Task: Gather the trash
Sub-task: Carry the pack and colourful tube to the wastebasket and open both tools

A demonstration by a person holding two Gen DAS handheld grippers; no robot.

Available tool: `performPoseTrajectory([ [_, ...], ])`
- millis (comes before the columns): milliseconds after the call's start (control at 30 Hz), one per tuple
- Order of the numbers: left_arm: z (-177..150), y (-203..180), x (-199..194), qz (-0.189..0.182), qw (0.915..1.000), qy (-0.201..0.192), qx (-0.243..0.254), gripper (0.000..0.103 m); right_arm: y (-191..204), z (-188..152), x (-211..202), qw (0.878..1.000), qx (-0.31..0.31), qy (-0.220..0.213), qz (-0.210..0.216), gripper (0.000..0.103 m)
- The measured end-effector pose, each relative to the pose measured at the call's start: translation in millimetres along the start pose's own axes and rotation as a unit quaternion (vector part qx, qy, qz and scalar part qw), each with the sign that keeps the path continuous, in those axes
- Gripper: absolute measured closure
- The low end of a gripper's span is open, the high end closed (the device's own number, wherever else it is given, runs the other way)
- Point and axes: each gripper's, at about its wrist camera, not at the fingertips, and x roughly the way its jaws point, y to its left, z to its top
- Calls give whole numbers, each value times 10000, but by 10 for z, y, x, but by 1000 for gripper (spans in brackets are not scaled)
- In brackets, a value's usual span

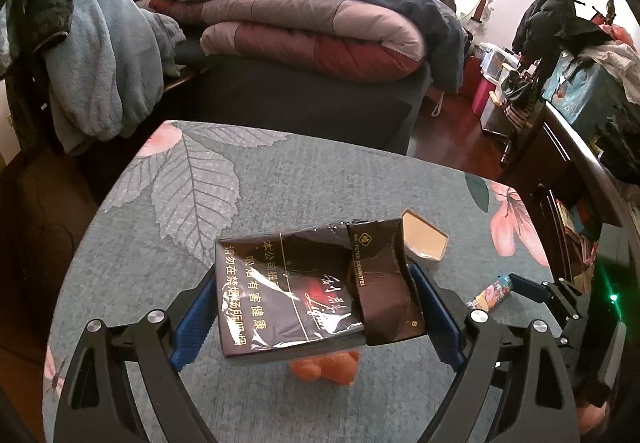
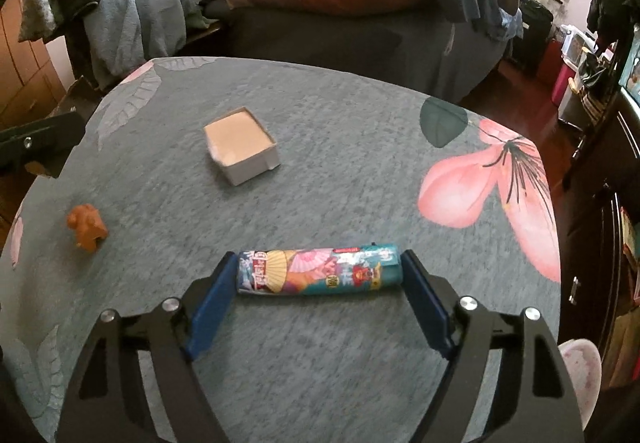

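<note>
My left gripper is shut on a crumpled black cigarette pack with gold lettering, held above the table. An orange toy figure lies under it, also seen in the right wrist view. My right gripper is shut on a colourful tube-shaped wrapper, gripped end to end just above the cloth; it also shows in the left wrist view. A small open white box sits mid-table; it also shows in the left wrist view.
The table wears a grey cloth with leaf and pink flower prints. A bed with folded quilts stands behind it. Clothes hang at the left. A dark cluttered cabinet stands at the right.
</note>
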Motion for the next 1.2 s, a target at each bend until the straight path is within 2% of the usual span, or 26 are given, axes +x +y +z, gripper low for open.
performPoseTrajectory([
  [300, -75, 59, -270, 16, 9999, -158, -19, 13, 247, -194, -447, 9997, 49, -223, -97, 22],
  [500, -144, 19, -496, -16, 9994, -329, 56, 13, 328, -410, -834, 9984, 328, -451, -89, 22],
  [933, -227, -459, -903, -330, 9955, -698, 545, 13, 252, -823, -1488, 9905, 936, -995, -176, 22],
  [1200, -259, -818, -999, -539, 9919, -776, 845, 13, 103, -1010, -1765, 9845, 1093, -1275, -513, 22],
])
